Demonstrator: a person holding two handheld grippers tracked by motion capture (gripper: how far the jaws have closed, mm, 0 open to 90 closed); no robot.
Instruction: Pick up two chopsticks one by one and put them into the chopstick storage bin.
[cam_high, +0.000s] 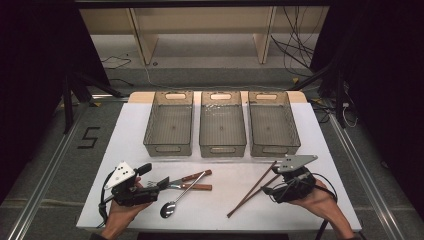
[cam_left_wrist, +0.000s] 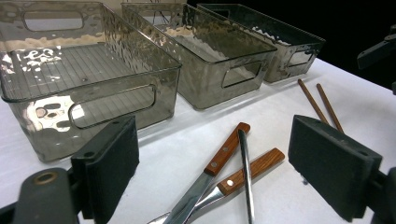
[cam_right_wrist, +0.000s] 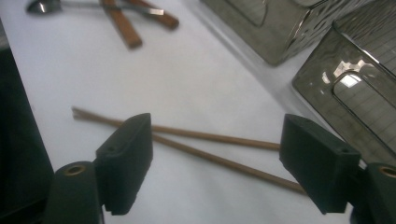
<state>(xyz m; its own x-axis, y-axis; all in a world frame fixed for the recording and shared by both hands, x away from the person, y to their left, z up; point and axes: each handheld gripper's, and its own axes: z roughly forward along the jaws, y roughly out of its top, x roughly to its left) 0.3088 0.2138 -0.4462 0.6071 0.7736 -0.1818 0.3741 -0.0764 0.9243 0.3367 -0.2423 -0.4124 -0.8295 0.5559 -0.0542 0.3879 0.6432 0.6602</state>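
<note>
Currently both tongs released: left tongs (cam_left_wrist: 212, 170) over the cutlery pile (cam_left_wrist: 226, 170) at front-left of the tabletop (cam_high: 225, 207), right tongs (cam_right_wrist: 217, 161) straddling the chopsticks (cam_right_wrist: 205, 144) lying front-right. Three bins (cam_high: 221, 125) behind, apart.

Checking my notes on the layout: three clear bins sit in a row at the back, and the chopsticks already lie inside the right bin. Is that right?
Not quite. The three clear bins do sit in a row at the back, but the chopsticks lie on the white table, between the open jaws of the right gripper, as the right gripper view shows.
</note>
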